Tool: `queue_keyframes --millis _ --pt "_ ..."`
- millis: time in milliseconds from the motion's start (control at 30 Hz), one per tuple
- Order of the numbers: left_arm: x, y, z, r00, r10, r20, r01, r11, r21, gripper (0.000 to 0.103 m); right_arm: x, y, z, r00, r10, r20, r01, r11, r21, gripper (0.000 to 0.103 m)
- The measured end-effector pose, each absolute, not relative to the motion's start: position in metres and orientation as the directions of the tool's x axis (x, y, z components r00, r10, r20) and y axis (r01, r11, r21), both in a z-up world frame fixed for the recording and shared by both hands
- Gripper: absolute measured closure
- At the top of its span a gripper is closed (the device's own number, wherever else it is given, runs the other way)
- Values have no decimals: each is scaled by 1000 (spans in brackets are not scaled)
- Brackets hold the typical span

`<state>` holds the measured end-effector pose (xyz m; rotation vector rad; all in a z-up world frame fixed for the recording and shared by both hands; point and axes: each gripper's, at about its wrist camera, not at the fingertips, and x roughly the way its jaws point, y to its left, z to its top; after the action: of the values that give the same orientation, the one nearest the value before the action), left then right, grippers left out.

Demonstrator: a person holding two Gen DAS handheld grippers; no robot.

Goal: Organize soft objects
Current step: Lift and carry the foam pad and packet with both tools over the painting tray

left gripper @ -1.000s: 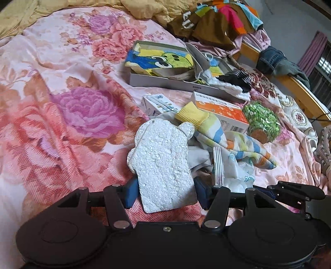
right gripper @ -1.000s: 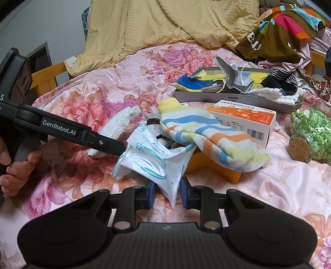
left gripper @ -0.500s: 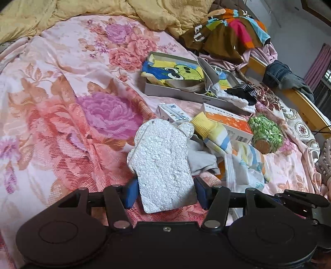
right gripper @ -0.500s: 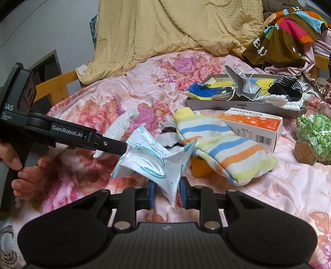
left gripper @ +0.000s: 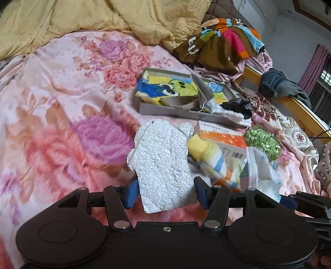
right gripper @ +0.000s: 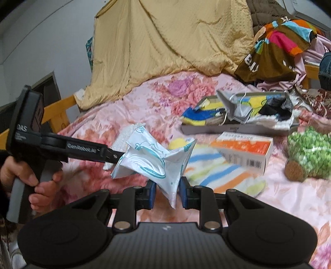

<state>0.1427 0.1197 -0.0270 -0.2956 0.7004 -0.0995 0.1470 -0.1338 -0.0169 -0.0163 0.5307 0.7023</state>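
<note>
Bed (left gripper: 51,93), floral pink cover; yellow quilt (left gripper: 103,18) heaped at far edge. Left gripper (left gripper: 164,192): jaws clamped on the white bear-shaped foam pad (left gripper: 161,163), held above the cover, long axis pointing away from camera, ears at far end. Just right of it: striped sock (left gripper: 215,163), orange box (left gripper: 223,138), green-filled jar (left gripper: 262,142) on its side. Beyond them, grey tray (left gripper: 178,111) of soft things blocks the far side. Right gripper (right gripper: 167,192): jaws clamped on the lower corner of a crumpled white-teal packet (right gripper: 153,161), lifted clear, long axis roughly crosswise. A hand (right gripper: 31,182) grips the left tool's handle.
</note>
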Motion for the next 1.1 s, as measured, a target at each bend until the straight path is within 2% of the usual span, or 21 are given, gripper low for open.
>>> queue_keyframes --millis 200,367,533,700,900,1100 --pt "186 108 -14 781 -203 -590 9 949 -315 45 203 -142 15 676 584 -450 -607 787 110 77" --pt "222 93 9 799 -200 -567 45 960 -276 45 259 -158 56 689 571 -447 -610 789 67 77" --pt "264 78 35 823 -191 -534 67 968 -243 45 309 -174 85 704 520 -484 -590 807 9 76" --pt "317 66 47 837 -165 -522 31 966 -256 45 353 -188 83 739 449 -503 -501 865 35 76" --pt "370 60 39 803 -117 -584 -76 952 -296 45 395 -186 67 783 406 -472 -446 895 29 76" --pt "411 44 36 772 -63 -632 -109 967 -230 45 421 -177 51 776 365 -514 -400 915 47 76"
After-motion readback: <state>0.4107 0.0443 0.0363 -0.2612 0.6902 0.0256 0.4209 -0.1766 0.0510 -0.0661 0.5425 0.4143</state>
